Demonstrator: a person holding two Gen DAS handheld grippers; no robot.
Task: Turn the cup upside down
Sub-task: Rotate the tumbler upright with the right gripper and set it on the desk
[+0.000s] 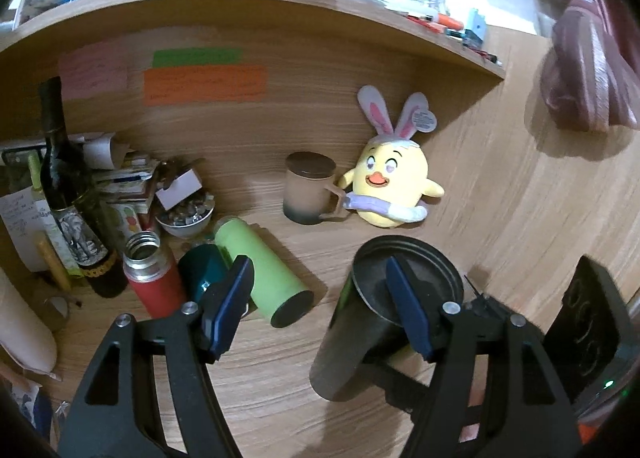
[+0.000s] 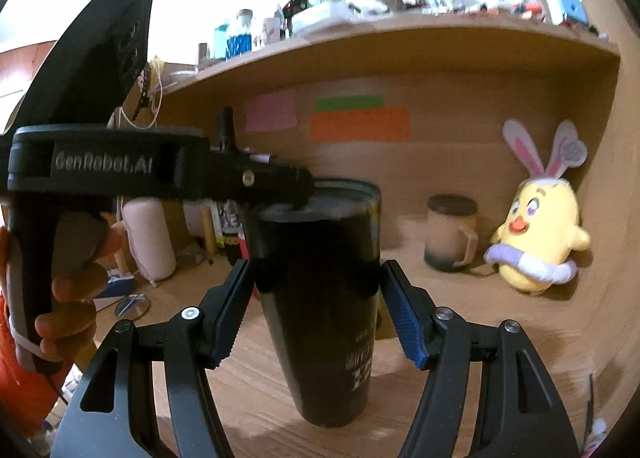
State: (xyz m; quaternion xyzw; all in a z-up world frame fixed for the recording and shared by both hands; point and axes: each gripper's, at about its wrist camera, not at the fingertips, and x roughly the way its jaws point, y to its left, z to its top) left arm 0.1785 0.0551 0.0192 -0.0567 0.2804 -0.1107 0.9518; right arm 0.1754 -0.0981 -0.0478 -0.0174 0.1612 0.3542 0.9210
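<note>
A tall black tumbler (image 2: 320, 318) stands upright on the wooden desk, open rim up. My right gripper (image 2: 318, 314) straddles its middle, blue pads close to its sides with small gaps; it is open. In the left wrist view the tumbler (image 1: 352, 334) is at lower right. My left gripper (image 1: 320, 306) is open wide above it; its right finger (image 1: 404, 310) reaches over the rim, its left finger (image 1: 228, 306) is far off to the left. In the right wrist view the left gripper body (image 2: 160, 170) lies across the tumbler's top.
A frosted mug with brown lid (image 1: 310, 188) and a yellow plush chick (image 1: 394, 188) stand at the back. A green bottle (image 1: 264, 270) lies on its side beside a teal object, a red flask (image 1: 154, 278) and a wine bottle (image 1: 68, 194). A shelf overhangs the desk.
</note>
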